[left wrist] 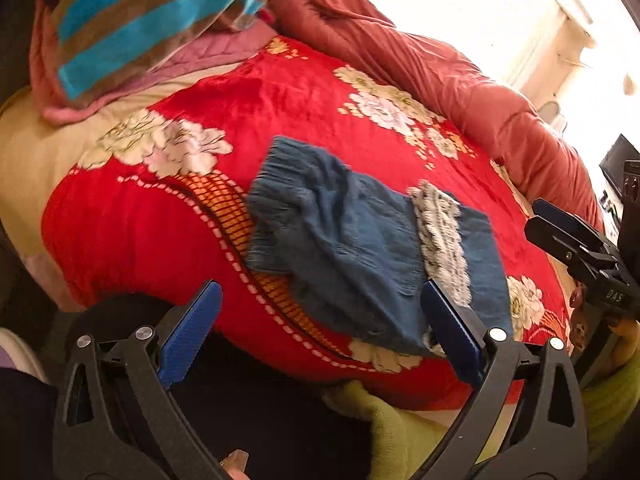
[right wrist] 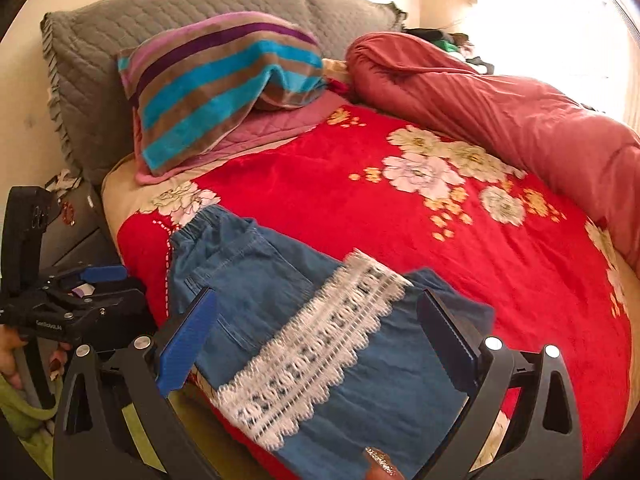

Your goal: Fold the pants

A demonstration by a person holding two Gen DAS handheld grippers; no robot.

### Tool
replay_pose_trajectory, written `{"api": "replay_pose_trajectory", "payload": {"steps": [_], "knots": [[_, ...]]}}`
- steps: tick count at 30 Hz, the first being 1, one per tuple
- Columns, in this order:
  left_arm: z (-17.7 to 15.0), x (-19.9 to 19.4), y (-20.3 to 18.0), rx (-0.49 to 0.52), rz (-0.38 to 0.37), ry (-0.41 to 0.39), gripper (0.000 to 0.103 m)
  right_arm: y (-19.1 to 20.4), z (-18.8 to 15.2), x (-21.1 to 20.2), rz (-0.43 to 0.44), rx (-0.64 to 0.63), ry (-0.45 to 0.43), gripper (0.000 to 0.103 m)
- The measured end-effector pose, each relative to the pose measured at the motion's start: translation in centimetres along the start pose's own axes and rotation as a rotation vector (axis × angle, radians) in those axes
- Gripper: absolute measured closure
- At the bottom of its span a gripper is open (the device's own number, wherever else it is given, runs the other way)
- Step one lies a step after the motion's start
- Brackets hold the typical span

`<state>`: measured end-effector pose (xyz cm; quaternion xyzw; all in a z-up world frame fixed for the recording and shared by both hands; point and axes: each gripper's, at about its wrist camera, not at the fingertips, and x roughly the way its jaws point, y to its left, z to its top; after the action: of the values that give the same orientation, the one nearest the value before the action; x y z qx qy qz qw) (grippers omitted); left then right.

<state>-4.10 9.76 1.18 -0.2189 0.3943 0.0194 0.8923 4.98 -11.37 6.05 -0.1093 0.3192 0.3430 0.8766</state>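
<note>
Well, the left gripper (left wrist: 320,332) hangs with its fingers spread wide, holding nothing, above the near edge of the bed. At its three o'clock the right gripper (right wrist: 316,336) gapes just as wide, empty. Between and beyond them, the blue pants (right wrist: 256,276), with a white lace band (right wrist: 308,348), lie folded on the red floral blanket (right wrist: 320,200).

A red floral blanket (right wrist: 328,216) covers the bed. A striped pillow (right wrist: 216,88) rests against a grey quilted headboard cushion (right wrist: 160,12). A rolled red comforter (right wrist: 500,112) lies alongside.
</note>
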Motion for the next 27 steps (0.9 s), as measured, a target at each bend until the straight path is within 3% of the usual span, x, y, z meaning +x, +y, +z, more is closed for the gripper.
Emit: {"api": "replay_pose_trajectory", "payload": {"steps": [10, 19, 27], "knots": [[0.0, 1.5, 2.2, -0.094, -0.069, 0.02, 0.011, 2.4, 4.0, 5.8, 0.088, -0.119, 0.073, 0.005], [-0.3, 3.0, 1.9, -0.122, -0.181, 0.069, 0.049, 4.0, 7.3, 11.6, 0.212, -0.169, 0.187, 0.004], [-0.2, 5.9, 2.6, -0.161, -0.186, 0.121, 0.049, 7.1, 8.5, 16.4, 0.339, -0.273, 0.312, 0.004]]}}
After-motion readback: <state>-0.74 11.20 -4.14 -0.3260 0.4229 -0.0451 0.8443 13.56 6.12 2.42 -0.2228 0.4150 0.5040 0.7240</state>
